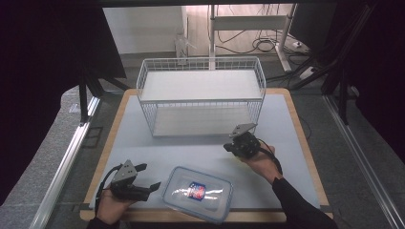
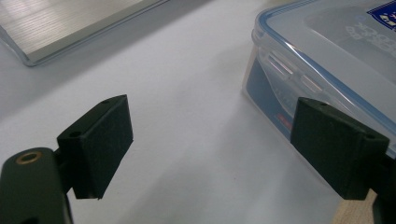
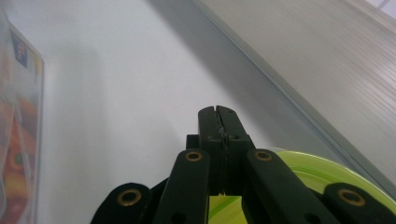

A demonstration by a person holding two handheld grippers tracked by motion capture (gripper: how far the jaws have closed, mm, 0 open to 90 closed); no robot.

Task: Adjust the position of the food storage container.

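- Resting on the pale mat (image 1: 143, 143), the clear lidded container (image 1: 197, 193) sits at the near edge, well in front of the white wire basket (image 1: 200, 95) — its lid has a blue rim and a printed label in the middle.
- Left of the container, the left gripper (image 1: 148, 177) lies low over the mat in the person's left hand (image 1: 111, 202), its 2 jaws spread wide with nothing between them.
- Seen along the left gripper (image 2: 210, 144), 1 pad (image 2: 100, 144) stands over bare mat and the other (image 2: 338, 144) is just beside the container's (image 2: 327, 60) side wall; whether it touches the wall I cannot tell.
- Right of the container and nearer the basket, the right gripper (image 1: 228, 147) is held in the right hand (image 1: 260, 160) with its jaws pressed together.
- Under the right gripper (image 3: 219, 116) a yellow-green round thing (image 3: 308, 170) shows — possibly a roll or disc, though the view is too close to say, and whether the tips pinch it is unclear.
- Beyond those tips lies bare mat, then the basket's floor edge (image 3: 299, 102).
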